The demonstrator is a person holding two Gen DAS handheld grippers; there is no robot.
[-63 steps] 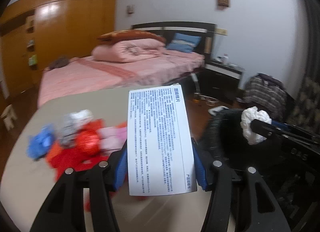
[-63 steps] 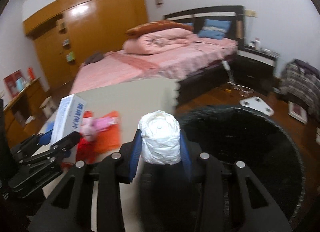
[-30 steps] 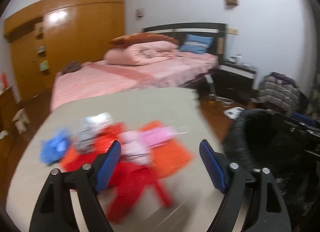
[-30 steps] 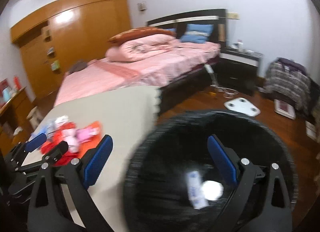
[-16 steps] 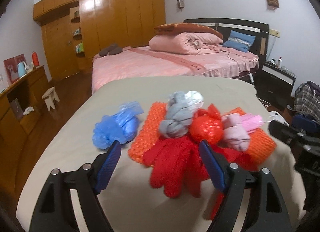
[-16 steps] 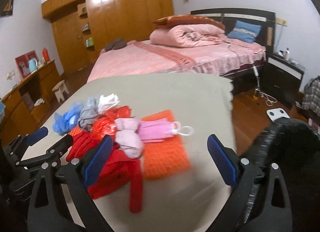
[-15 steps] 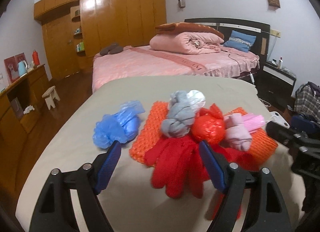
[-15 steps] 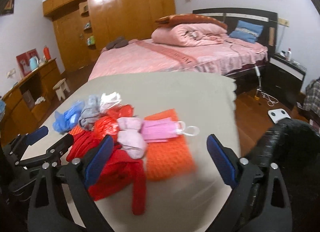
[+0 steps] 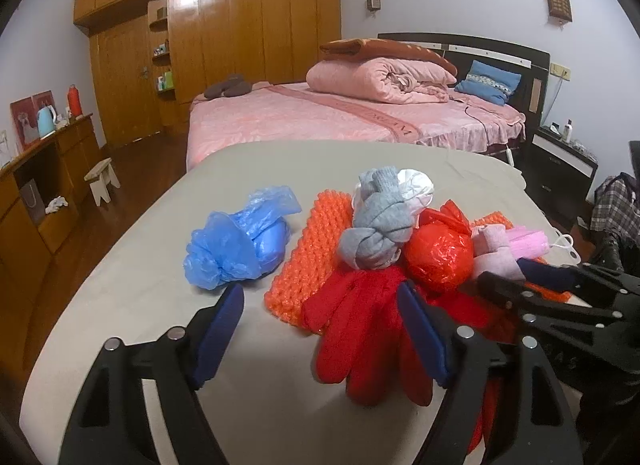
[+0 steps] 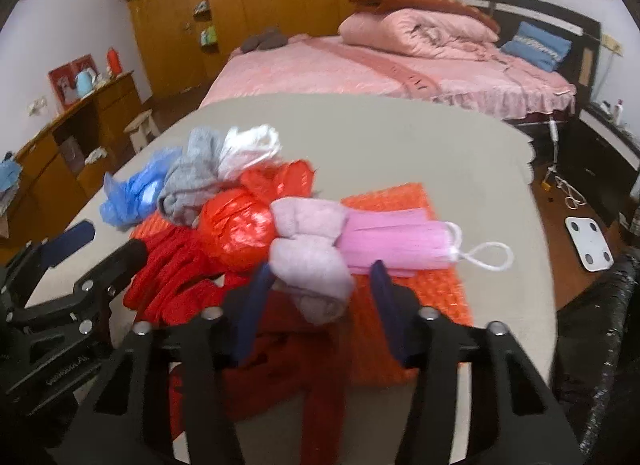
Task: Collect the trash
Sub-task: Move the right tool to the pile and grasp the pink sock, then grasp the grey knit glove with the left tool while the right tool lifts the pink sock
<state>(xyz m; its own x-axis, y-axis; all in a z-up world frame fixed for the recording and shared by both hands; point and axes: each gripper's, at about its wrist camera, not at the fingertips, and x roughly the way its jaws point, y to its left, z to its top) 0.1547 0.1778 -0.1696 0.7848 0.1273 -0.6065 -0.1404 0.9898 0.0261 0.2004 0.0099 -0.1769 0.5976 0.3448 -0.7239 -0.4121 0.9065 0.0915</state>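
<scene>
A pile lies on the beige table (image 9: pixel 280 161): a crumpled blue plastic bag (image 9: pixel 238 243), an orange bubble-wrap sheet (image 9: pixel 316 241), a knotted grey sock (image 9: pixel 378 225), a red plastic bag ball (image 9: pixel 438 251), red gloves (image 9: pixel 360 325), a pink sock (image 10: pixel 312 253) and a pink face mask (image 10: pixel 396 239). My left gripper (image 9: pixel 320 325) is open and empty, just short of the blue bag and red gloves. My right gripper (image 10: pixel 320 281) is open, with the pink sock between its fingers. The black trash bin (image 10: pixel 600 345) stands at the table's right.
A pink bed (image 9: pixel 340 113) with folded quilt stands behind the table. Wooden wardrobes (image 9: pixel 224 45) line the back wall, a low cabinet (image 9: pixel 36 185) is at left, a small stool (image 9: pixel 102 181) and a white scale (image 10: pixel 590 243) on the floor.
Both grippers let go of the box and the white wad into the bin, swung left to the table and came in low over the pile; the right one now straddles the pink sock.
</scene>
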